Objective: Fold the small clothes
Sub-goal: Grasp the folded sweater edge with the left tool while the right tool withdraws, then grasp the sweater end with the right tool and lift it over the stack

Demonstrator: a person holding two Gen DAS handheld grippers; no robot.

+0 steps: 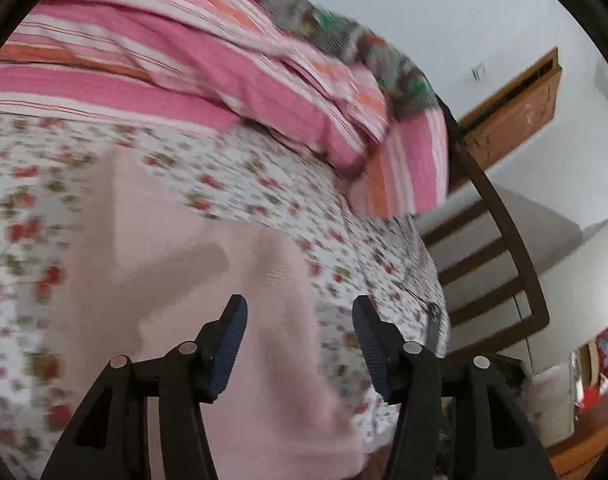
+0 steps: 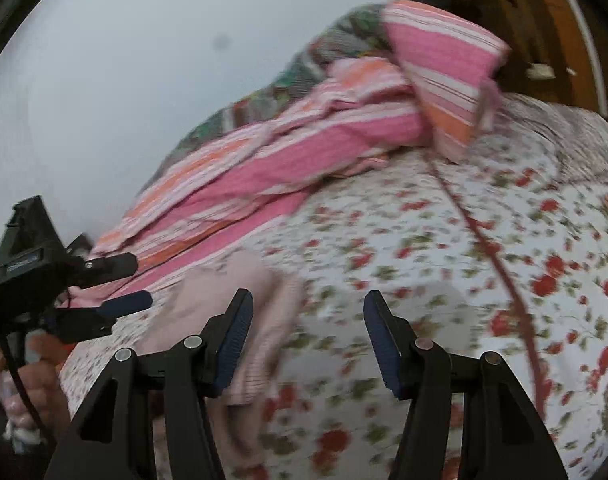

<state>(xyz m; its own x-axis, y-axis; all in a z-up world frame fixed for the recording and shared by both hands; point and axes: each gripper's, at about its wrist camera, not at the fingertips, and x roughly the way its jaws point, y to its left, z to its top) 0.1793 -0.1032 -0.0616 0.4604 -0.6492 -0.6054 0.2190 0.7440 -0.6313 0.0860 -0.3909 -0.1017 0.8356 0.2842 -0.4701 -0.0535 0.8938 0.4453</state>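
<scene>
A pale pink garment [image 1: 207, 280] lies flat on the floral bedsheet [image 1: 263, 184]. My left gripper [image 1: 299, 304] is open and empty, its fingers held just above the garment's right part. In the right wrist view the same pink garment [image 2: 239, 304] lies at lower left on the floral sheet [image 2: 444, 240]. My right gripper [image 2: 308, 300] is open and empty, over the sheet just right of the garment's edge. The left gripper [image 2: 123, 284] shows at the far left of that view, open, held in a hand. Both views are motion-blurred.
A pink and orange striped blanket [image 1: 183, 64] is bunched at the far side of the bed, with a striped pillow [image 2: 444, 64] by the dark wooden headboard [image 1: 504, 232]. A wooden door [image 1: 516, 112] and a white wall stand beyond.
</scene>
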